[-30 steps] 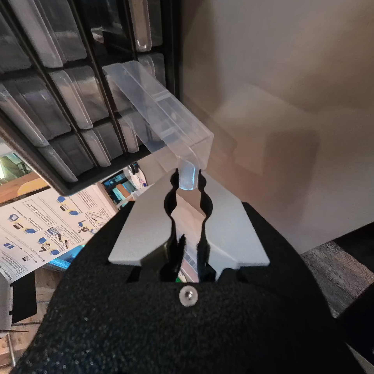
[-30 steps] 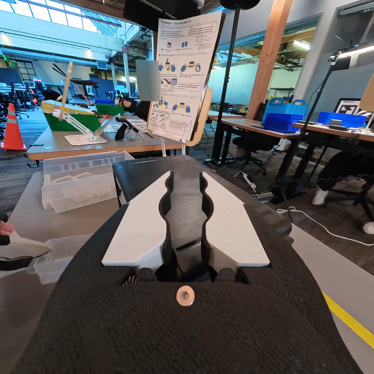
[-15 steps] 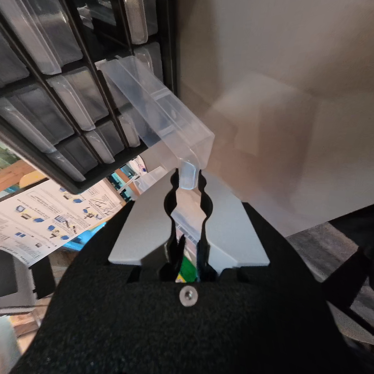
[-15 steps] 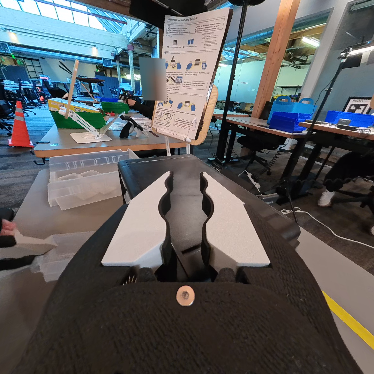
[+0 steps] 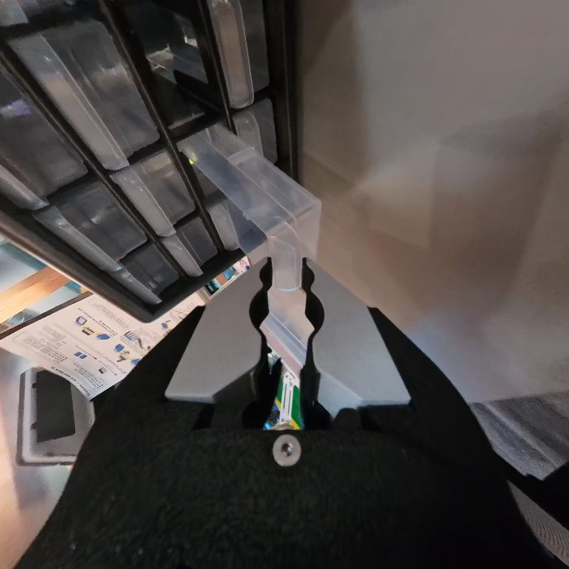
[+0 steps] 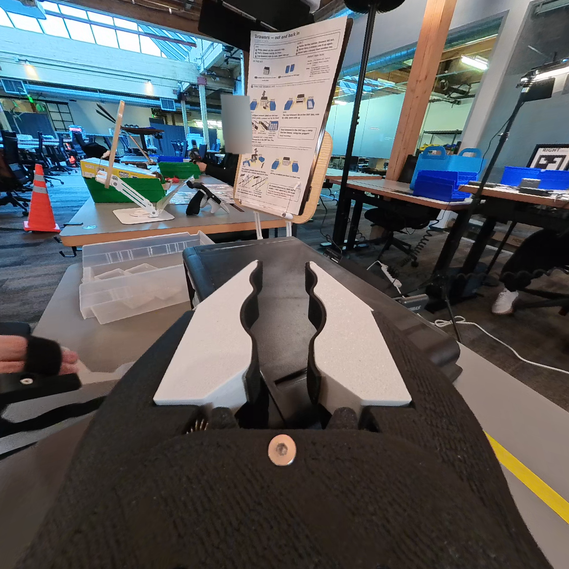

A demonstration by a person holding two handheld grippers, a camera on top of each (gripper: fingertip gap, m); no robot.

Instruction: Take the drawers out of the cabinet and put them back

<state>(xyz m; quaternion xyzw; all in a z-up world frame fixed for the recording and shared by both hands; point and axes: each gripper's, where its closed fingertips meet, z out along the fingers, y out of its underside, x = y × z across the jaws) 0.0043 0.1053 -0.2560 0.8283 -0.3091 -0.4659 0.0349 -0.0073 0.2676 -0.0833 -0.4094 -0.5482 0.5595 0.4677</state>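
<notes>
The black cabinet [image 5: 92, 154] holds several clear drawers in a grid. My left gripper [image 5: 284, 261] is shut on the handle [image 5: 284, 272] of one clear drawer [image 5: 264, 197], which sticks partway out of a slot in the cabinet's edge column. The slot above it looks empty. In the right wrist view my right gripper [image 6: 283, 264] is open and empty, lying over the cabinet's black top [image 6: 234, 258]. The left gripper [image 6: 37, 385] and the hand holding it show at that view's left edge.
A clear bin [image 6: 132, 277] with loose clear drawers stands on the grey table [image 6: 101, 345] left of the cabinet. An instruction sheet [image 6: 292, 117] on a stand rises behind the cabinet. A yellow line [image 6: 529, 480] runs near the table's right edge.
The left gripper keeps its hold on the drawer handle; less of the drawer now shows outside the cabinet and the left view has swung. The right gripper stays open over the cabinet top.
</notes>
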